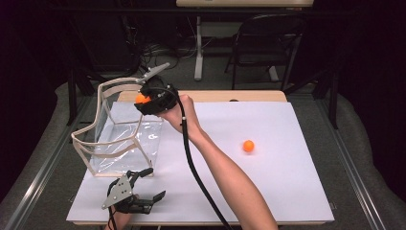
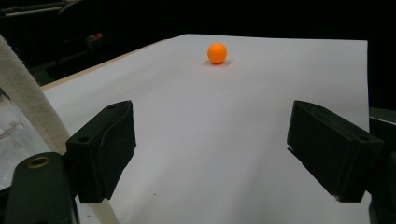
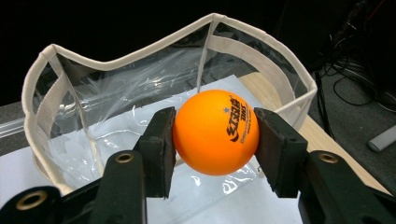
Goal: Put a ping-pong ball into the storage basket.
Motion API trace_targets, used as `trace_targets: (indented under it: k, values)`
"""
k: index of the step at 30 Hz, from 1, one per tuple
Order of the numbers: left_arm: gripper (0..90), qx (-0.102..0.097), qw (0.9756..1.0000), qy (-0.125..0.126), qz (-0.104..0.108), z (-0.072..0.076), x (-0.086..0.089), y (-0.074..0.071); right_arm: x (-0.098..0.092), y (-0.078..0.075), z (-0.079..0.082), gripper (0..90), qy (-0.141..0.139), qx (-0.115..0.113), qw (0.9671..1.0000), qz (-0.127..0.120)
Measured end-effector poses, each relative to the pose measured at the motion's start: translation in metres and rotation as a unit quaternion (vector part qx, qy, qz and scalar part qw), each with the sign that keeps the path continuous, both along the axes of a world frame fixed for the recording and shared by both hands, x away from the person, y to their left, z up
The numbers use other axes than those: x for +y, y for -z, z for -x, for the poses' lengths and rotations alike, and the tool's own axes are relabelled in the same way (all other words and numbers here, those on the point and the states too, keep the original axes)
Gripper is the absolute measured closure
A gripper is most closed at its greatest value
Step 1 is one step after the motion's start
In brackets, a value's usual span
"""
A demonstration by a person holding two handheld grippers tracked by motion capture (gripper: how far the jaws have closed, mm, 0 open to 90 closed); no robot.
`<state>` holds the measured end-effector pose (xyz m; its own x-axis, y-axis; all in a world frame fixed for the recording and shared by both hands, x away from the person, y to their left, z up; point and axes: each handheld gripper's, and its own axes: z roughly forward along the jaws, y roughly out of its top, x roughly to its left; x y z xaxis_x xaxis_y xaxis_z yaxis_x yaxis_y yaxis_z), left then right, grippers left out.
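Note:
My right gripper (image 3: 215, 133) is shut on an orange ball (image 3: 215, 132), its two pads pressing the ball's sides. It holds the ball (image 1: 141, 98) in the air at the upper right rim of a clear plastic bag with cream edging (image 1: 117, 129); the bag's open mouth (image 3: 154, 56) lies just beyond the ball. A second orange ball (image 1: 248, 145) rests on the white sheet to the right, also ahead of my left gripper as the ball (image 2: 217, 52). My left gripper (image 1: 151, 183) sits open near the table's front edge with nothing between its pads (image 2: 105, 149).
The white sheet (image 1: 287, 182) covers most of the wooden table. The bag stands upright at the sheet's left. A black cable (image 1: 191, 163) trails along the person's right forearm. A chair (image 1: 268, 43) and a table leg stand on the floor beyond.

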<state>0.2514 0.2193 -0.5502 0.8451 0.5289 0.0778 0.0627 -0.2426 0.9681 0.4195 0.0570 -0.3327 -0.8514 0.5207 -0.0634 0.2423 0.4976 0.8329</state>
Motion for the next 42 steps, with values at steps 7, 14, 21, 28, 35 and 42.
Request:
trace_targets:
  k: [7,14,21,28,35,42]
  values:
    - [15.6,0.001,1.0,0.0,0.0,0.0,0.0,0.0,0.009,0.001,-0.001,50.8,-0.003,0.004,1.0,0.008]
    - [15.6,0.002,1.0,-0.001,0.001,0.0,0.001,0.0,0.017,0.004,-0.005,50.8,-0.005,0.008,0.9999,0.01]
    - [15.6,0.0,1.0,-0.004,-0.002,0.001,0.0,0.0,0.021,0.007,-0.008,50.8,-0.006,0.012,0.9998,0.012]
    - [15.6,0.001,1.0,0.001,0.001,0.0,0.0,0.0,0.025,0.009,-0.012,50.8,-0.003,0.019,0.9997,0.015]
    - [15.6,0.0,1.0,0.002,0.0,0.0,0.0,0.0,0.031,0.01,-0.014,50.8,-0.004,0.02,0.9996,0.019]
    - [15.6,0.001,1.0,0.002,0.001,0.0,0.0,0.0,0.04,0.014,-0.017,50.8,-0.006,0.026,0.9991,0.031]
